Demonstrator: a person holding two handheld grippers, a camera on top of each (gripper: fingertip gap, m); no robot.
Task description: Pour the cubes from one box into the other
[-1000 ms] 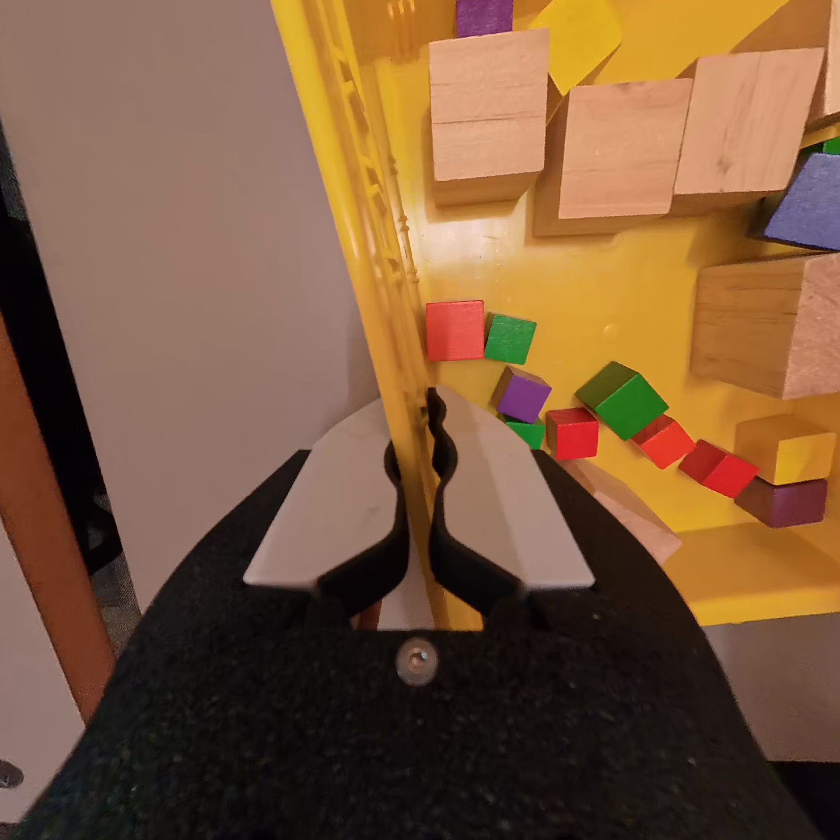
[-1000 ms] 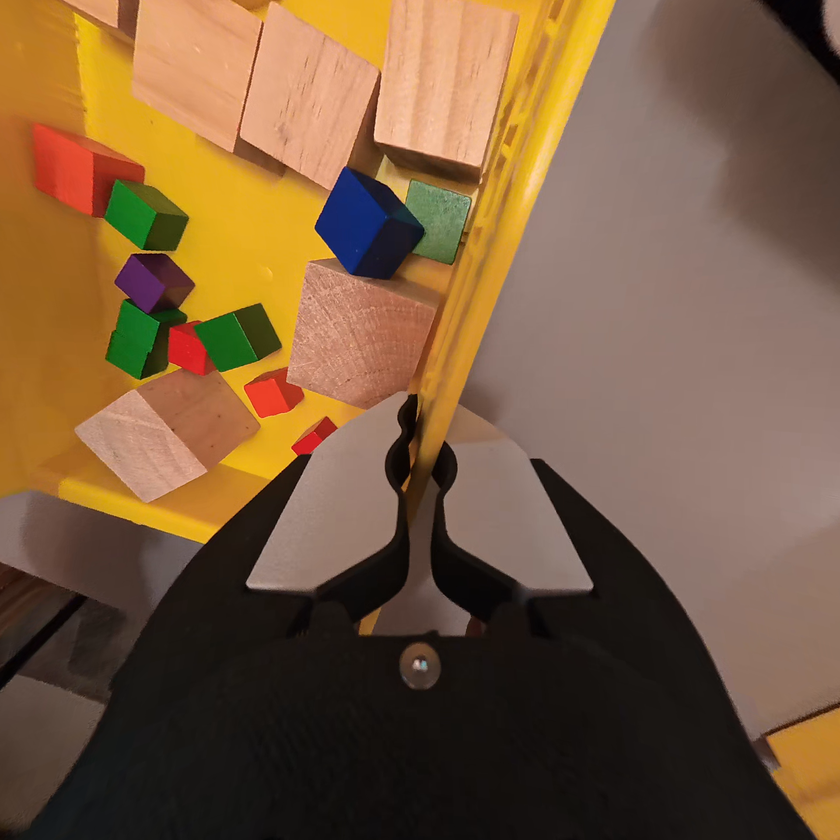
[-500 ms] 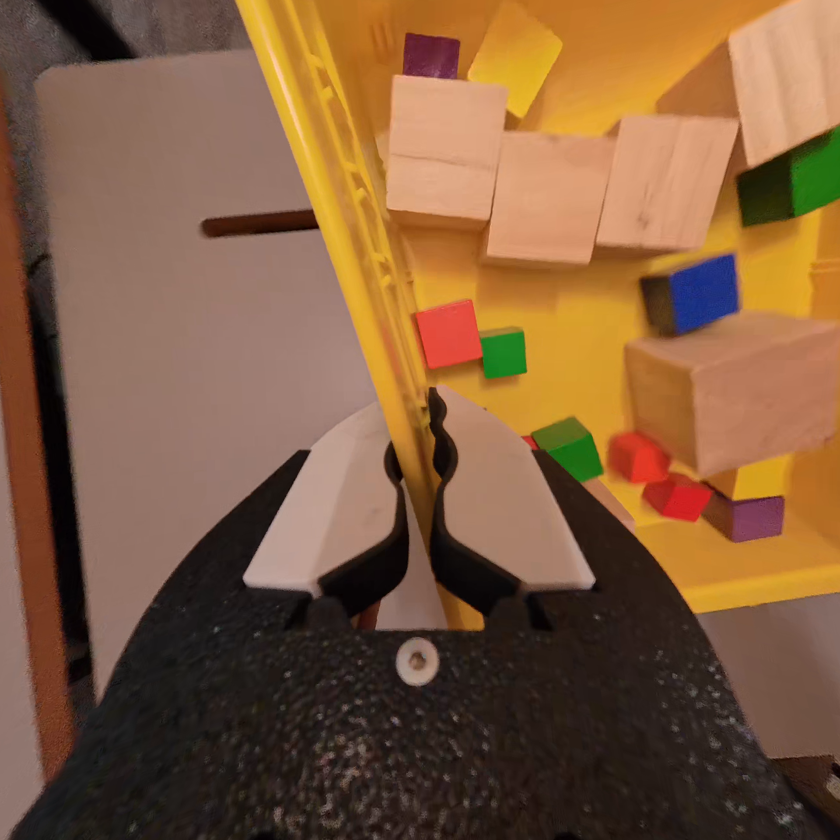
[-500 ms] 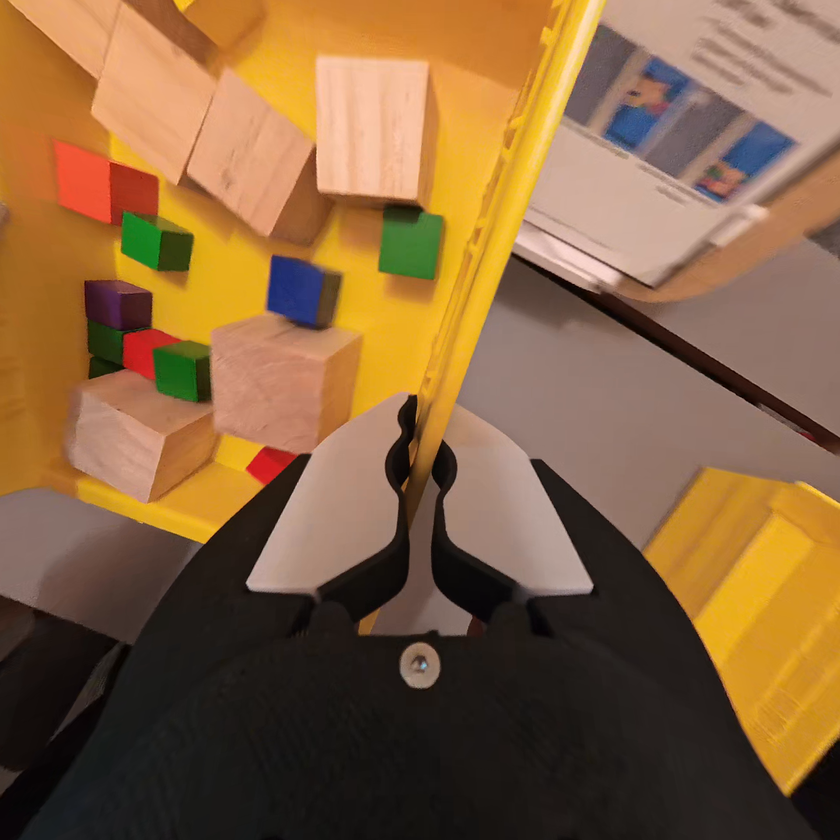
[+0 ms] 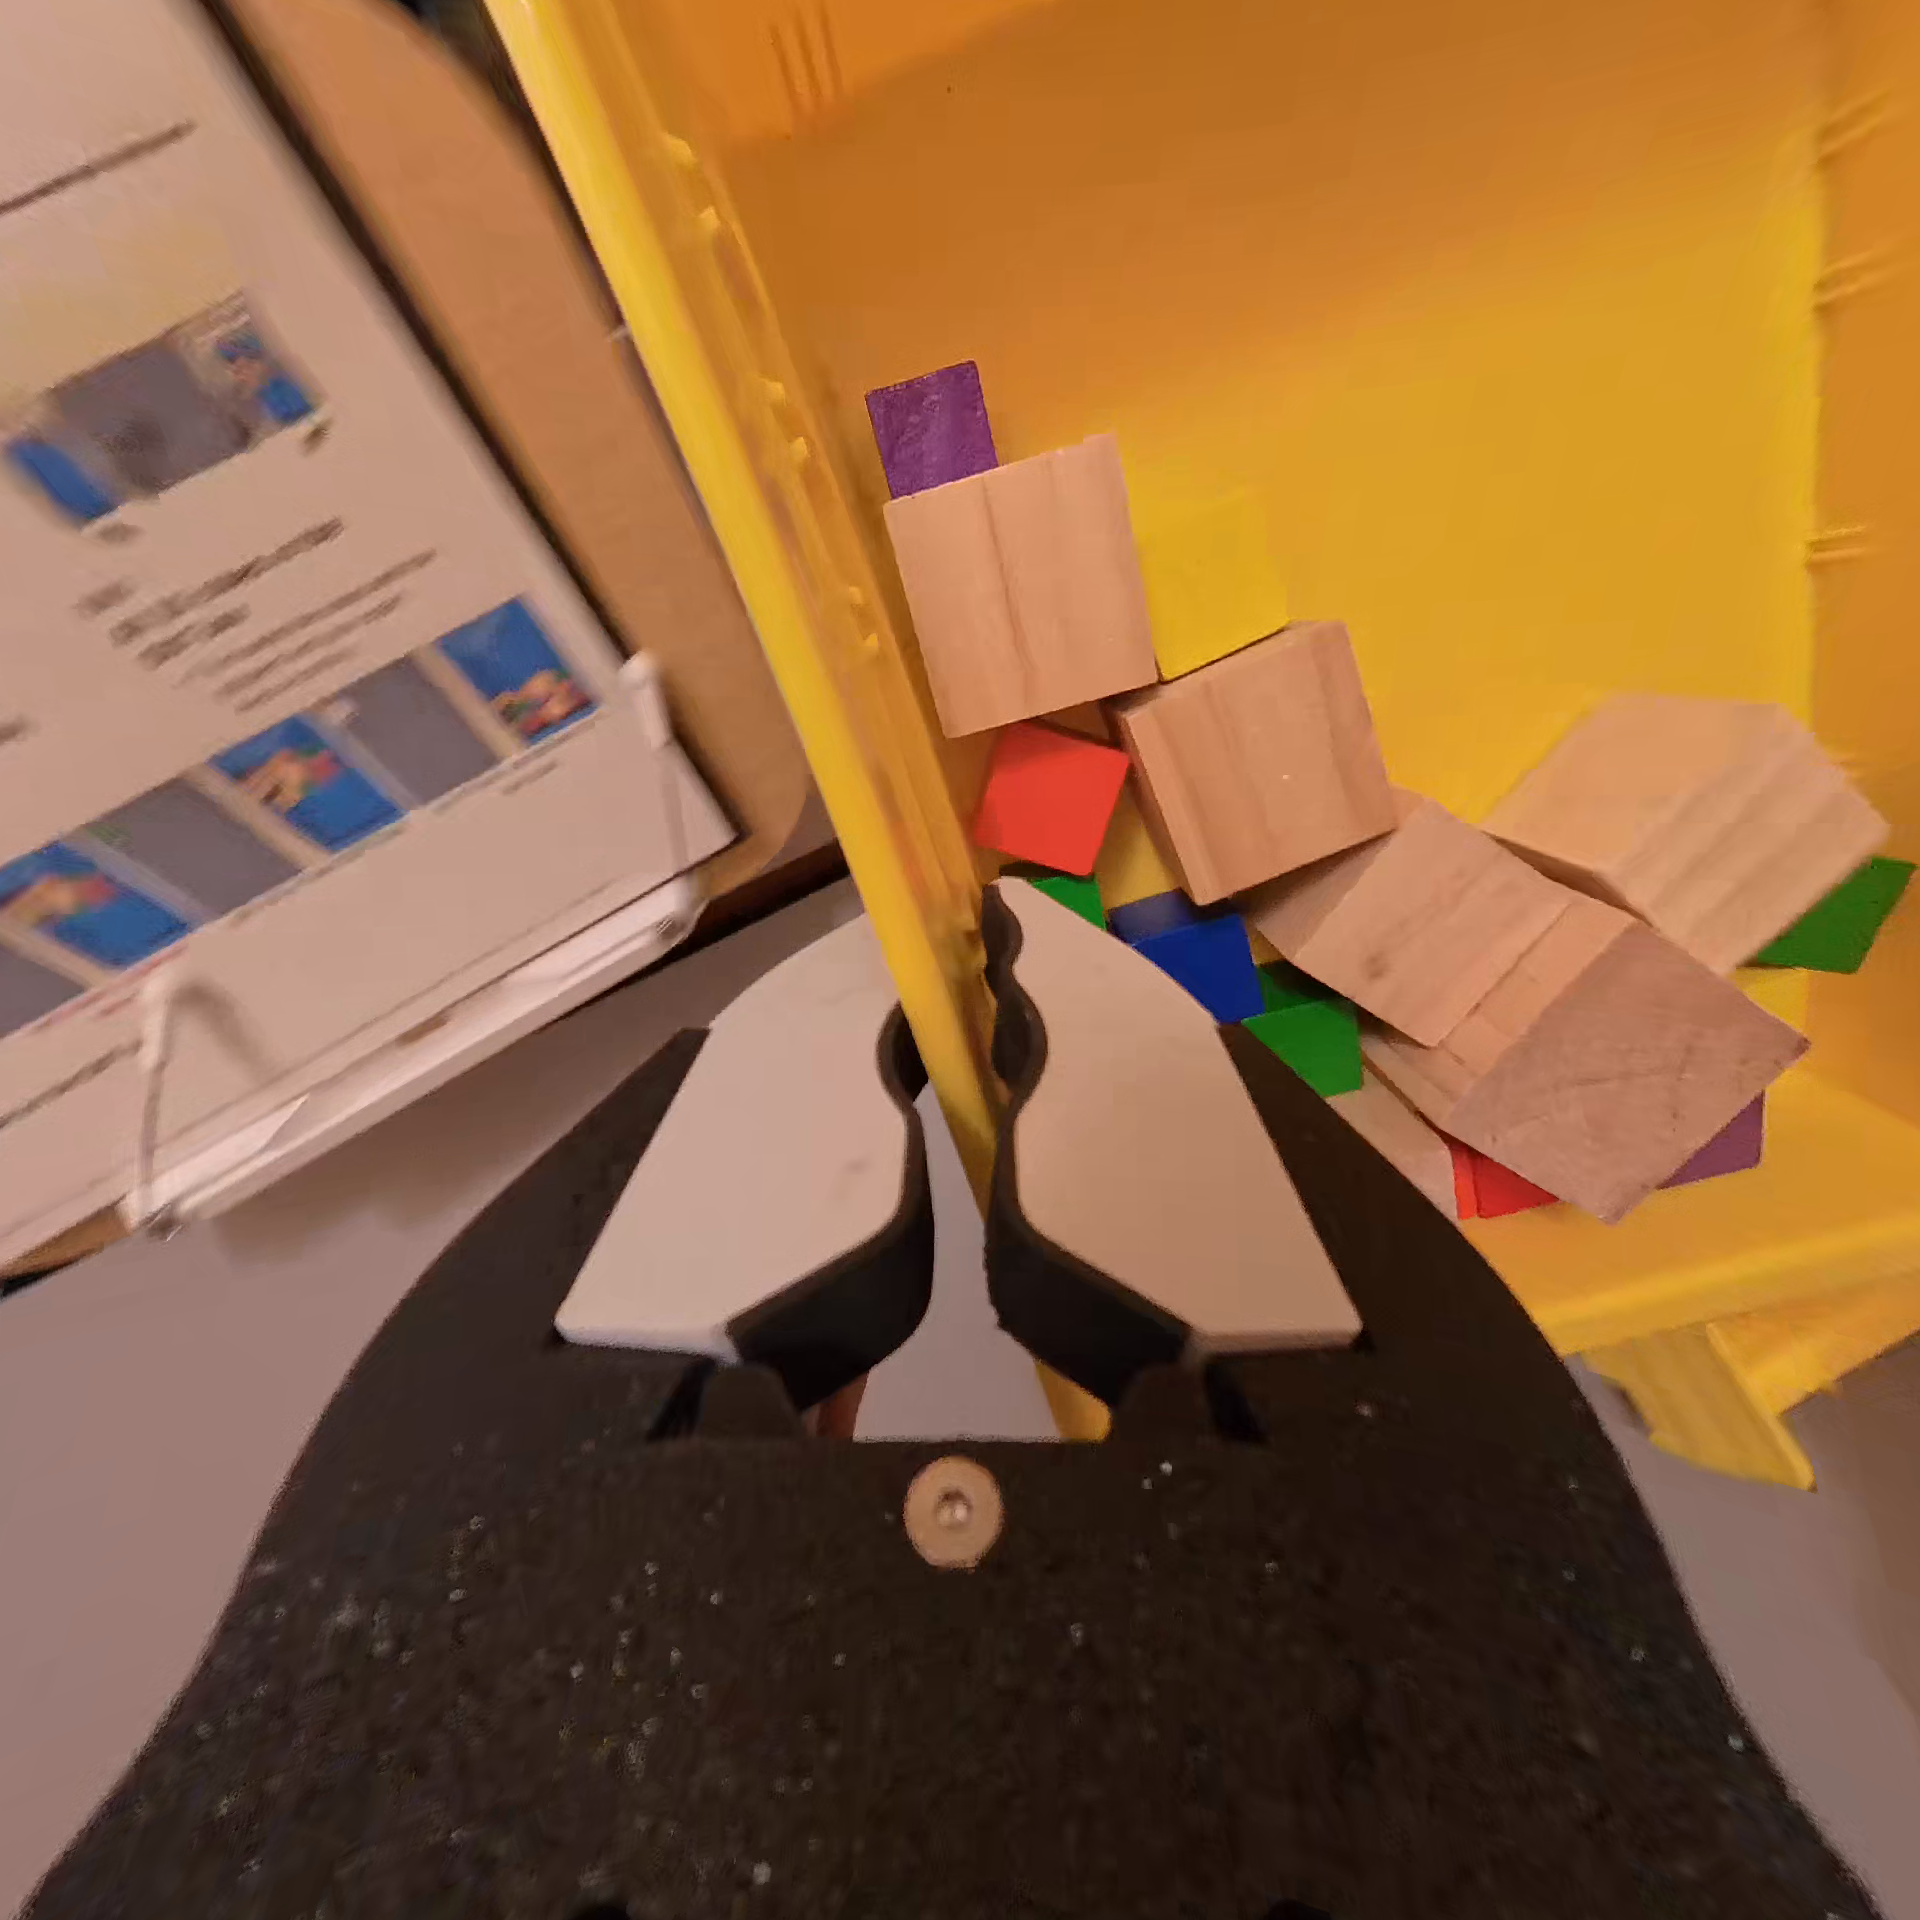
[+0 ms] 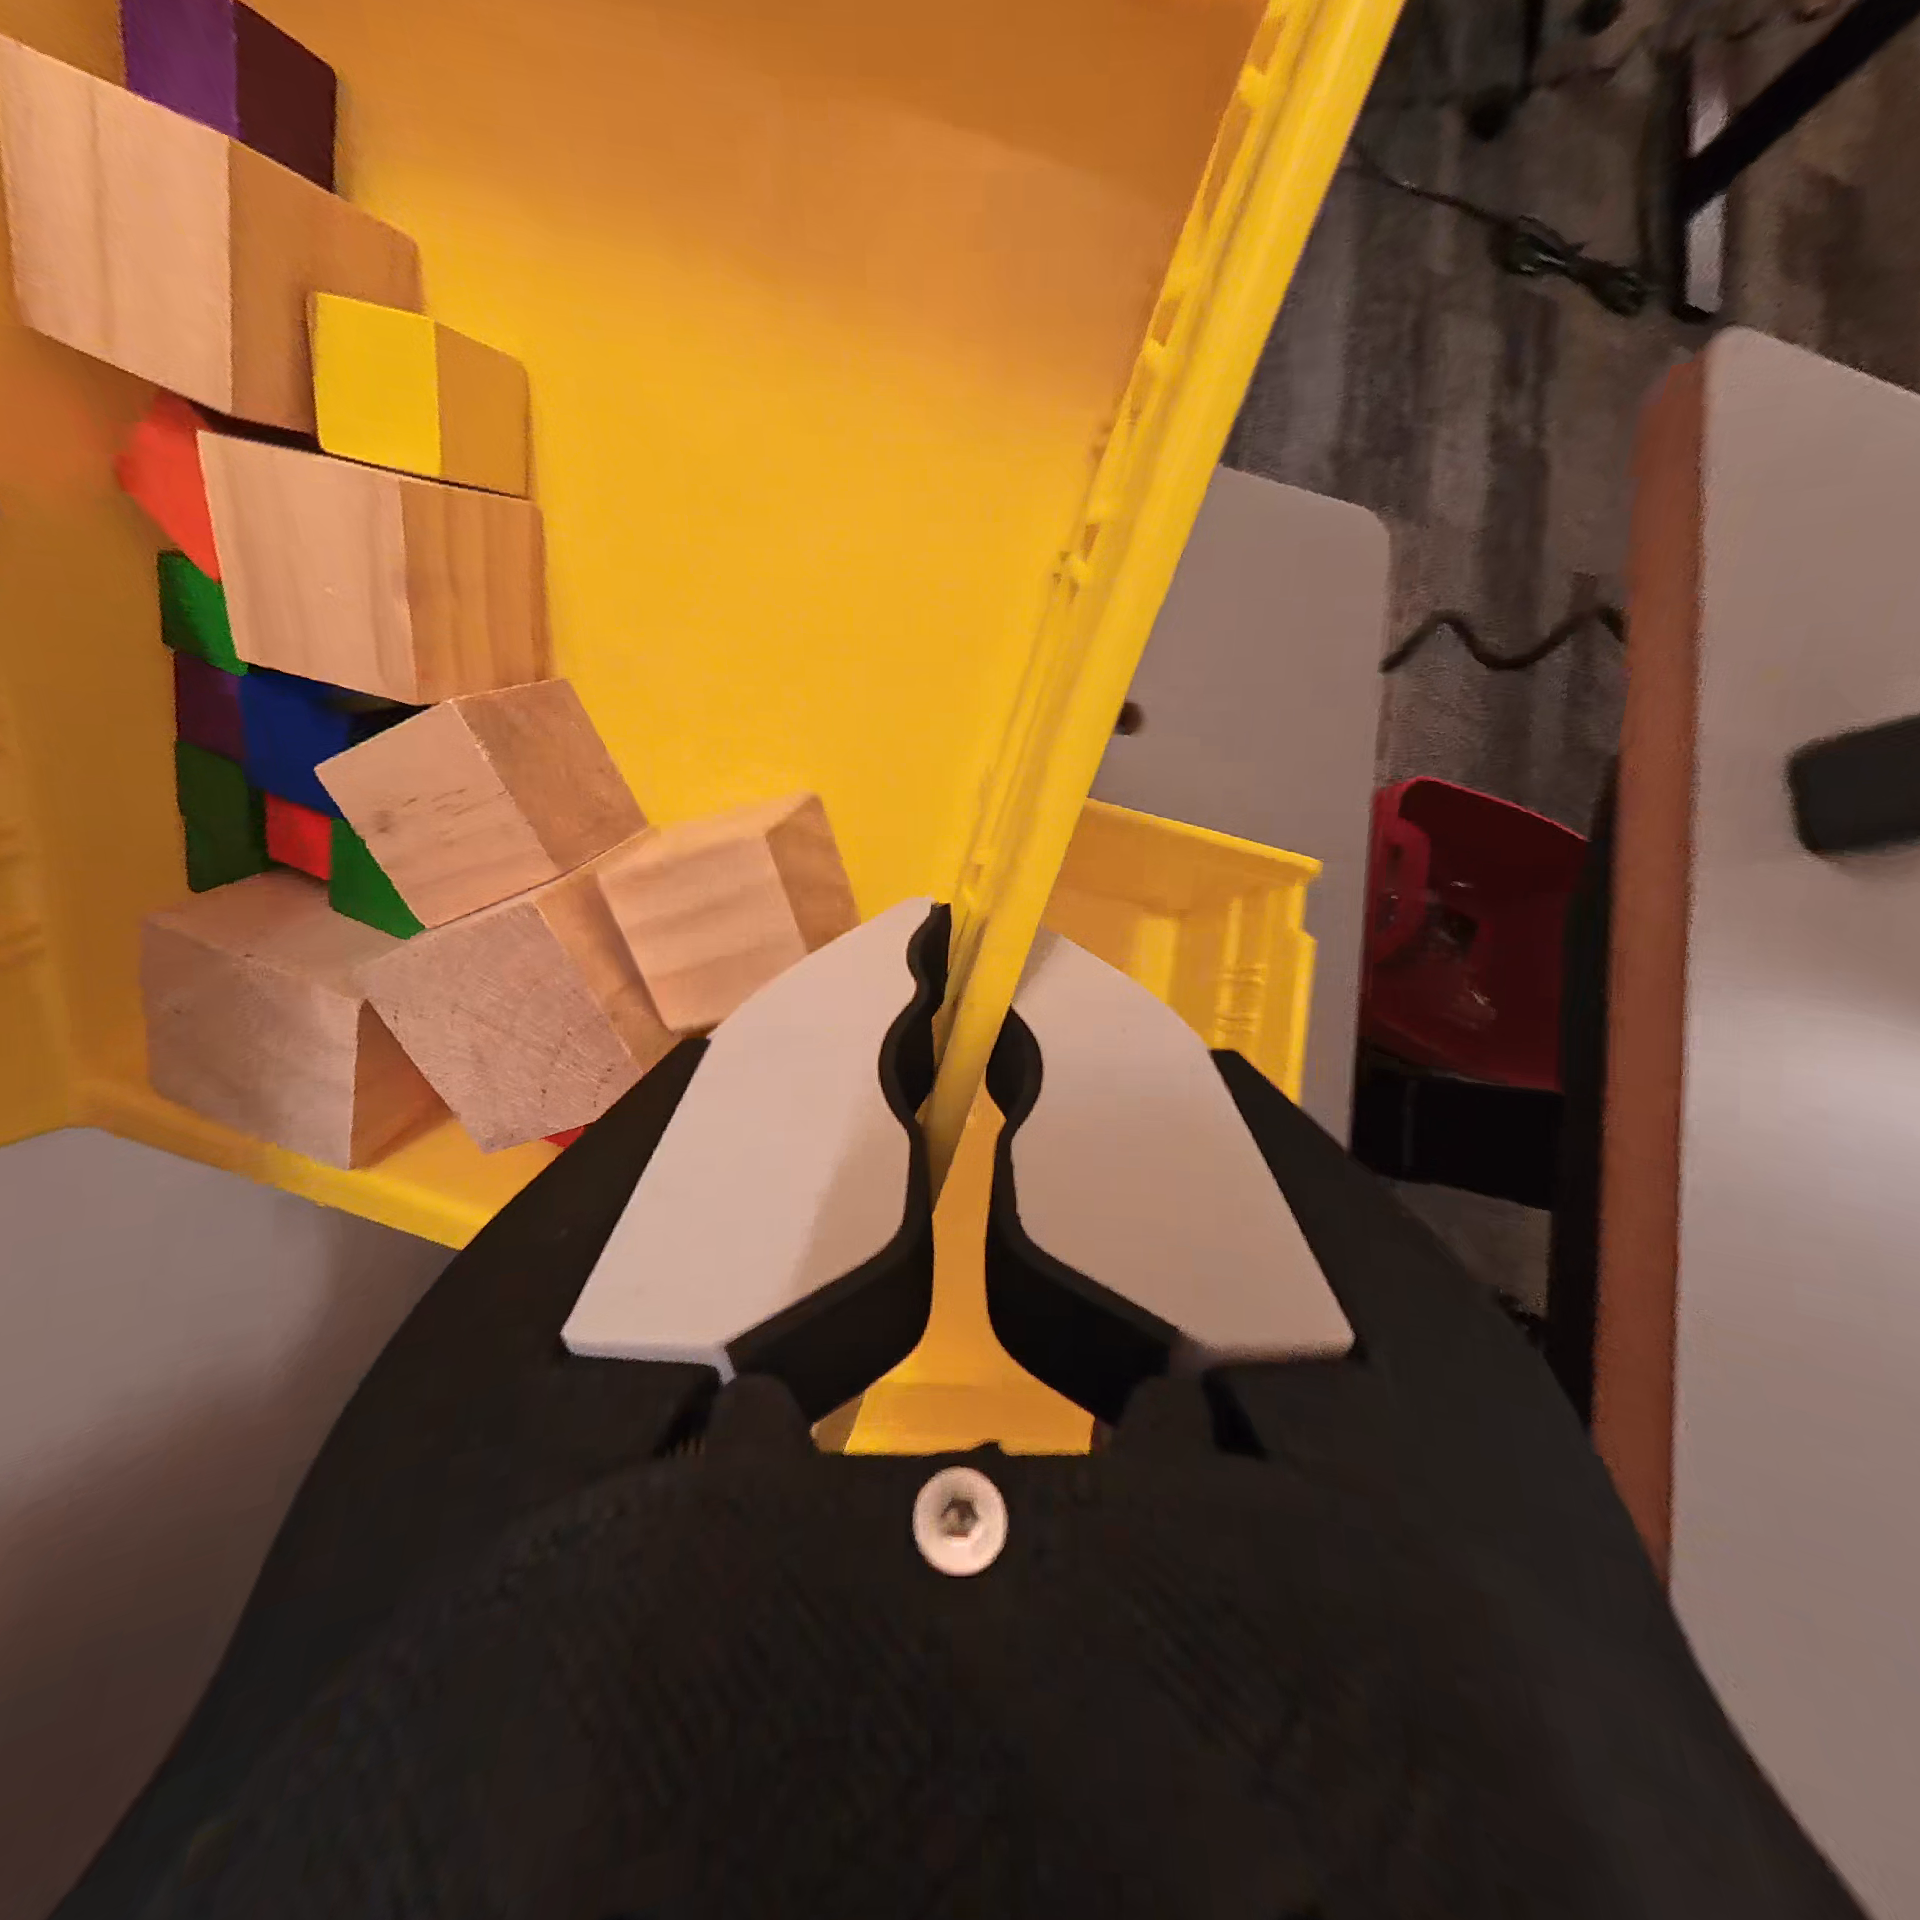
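Observation:
My left gripper point(image 5: 961, 935) is shut on the left wall of a yellow box point(image 5: 1403, 343). My right gripper point(image 6: 961, 935) is shut on the box's right wall point(image 6: 1174, 436). The box is lifted and tilted steeply. Its cubes lie piled in the lower corner: large plain wooden cubes point(image 5: 1257, 764) point(image 6: 478, 810) and small coloured ones, among them a red cube point(image 5: 1049, 795), a blue cube point(image 5: 1195, 956), a green cube point(image 5: 1304, 1044), a purple cube point(image 5: 930, 426) and a yellow cube point(image 6: 374, 384). A second yellow box point(image 6: 1195, 914) stands on the table behind the right wall.
A stand with a printed sheet point(image 5: 270, 675) is left of the box in the left wrist view. The grey table point(image 5: 312, 1299) lies below. In the right wrist view a red object point(image 6: 1465, 914), a white panel point(image 6: 1278, 644) and a brown-edged board point(image 6: 1652, 831) stand at the right.
Both grippers have lifted and tipped the box further. The cubes have slid from being spread over the floor into a pile at the lower corner. The printed sheet has come into the left view.

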